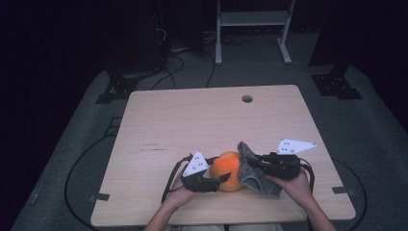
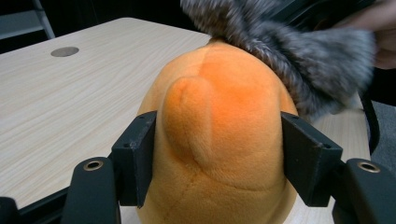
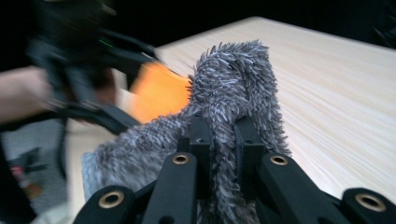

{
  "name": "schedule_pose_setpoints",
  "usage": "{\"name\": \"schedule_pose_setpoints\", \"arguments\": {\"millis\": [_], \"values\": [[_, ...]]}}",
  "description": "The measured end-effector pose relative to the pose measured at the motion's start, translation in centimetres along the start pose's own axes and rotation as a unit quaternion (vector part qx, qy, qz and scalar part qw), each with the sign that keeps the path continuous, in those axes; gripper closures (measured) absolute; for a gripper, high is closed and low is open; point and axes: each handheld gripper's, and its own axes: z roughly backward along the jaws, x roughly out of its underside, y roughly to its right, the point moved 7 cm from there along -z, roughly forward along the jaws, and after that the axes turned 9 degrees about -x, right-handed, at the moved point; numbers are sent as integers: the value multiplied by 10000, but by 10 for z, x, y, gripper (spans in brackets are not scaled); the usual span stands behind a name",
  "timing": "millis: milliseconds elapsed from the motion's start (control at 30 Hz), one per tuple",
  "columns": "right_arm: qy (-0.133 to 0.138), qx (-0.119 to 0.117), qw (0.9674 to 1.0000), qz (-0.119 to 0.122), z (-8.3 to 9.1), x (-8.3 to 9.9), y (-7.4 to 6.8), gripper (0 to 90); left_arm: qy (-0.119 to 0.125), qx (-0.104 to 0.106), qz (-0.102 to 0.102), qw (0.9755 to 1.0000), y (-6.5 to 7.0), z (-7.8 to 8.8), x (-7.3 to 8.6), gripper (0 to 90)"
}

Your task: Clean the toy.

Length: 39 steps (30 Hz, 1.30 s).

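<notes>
An orange plush toy [image 1: 228, 169] stands near the table's front edge. My left gripper [image 1: 222, 178] is shut on the orange plush toy [image 2: 219, 140], one jaw pressed against each side of it. My right gripper [image 1: 250, 161] is shut on a shaggy grey cloth [image 1: 252, 172], which it holds against the toy's right side and top. In the right gripper view the grey cloth [image 3: 224, 121] is pinched between the two jaws and drapes down to the left, with the orange toy [image 3: 159, 91] blurred behind it. In the left gripper view the grey cloth [image 2: 299, 51] lies over the toy's upper right.
The light wooden table [image 1: 192, 125] has a round cable hole [image 1: 247, 98] near its far edge. A white metal stand [image 1: 252, 21] and cables lie on the floor beyond the table. Both of the person's hands hold the grippers at the table's front edge.
</notes>
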Motion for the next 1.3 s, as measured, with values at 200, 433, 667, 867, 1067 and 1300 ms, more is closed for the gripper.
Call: {"name": "schedule_pose_setpoints", "arguments": {"millis": [200, 433, 667, 867, 1067, 1300], "values": [[-160, -213, 9988, 403, -20, -8, -20, 803, 16, 50, -79, 10000, 4, -1, 1, 330], [-125, 110, 9998, 73, -2, 5, 6, 803, 55, 697, -331, 9970, 13, 3, 3, 215], [-104, 46, 9998, 188, 2, -1, -2, 804, -4, 157, -634, 9979, 14, -4, 4, 300], [-212, -474, 9972, 534, -21, -14, -33, 803, -147, 265, -592, 9978, 18, -3, 8, 339], [-138, 94, 9998, 141, -7, -7, -2, 803, -60, 420, -393, 9983, 14, 0, 7, 291], [-155, 114, 9998, 93, -5, -4, -2, 804, -207, 129, -214, 9995, 10, -4, 4, 304]]}}
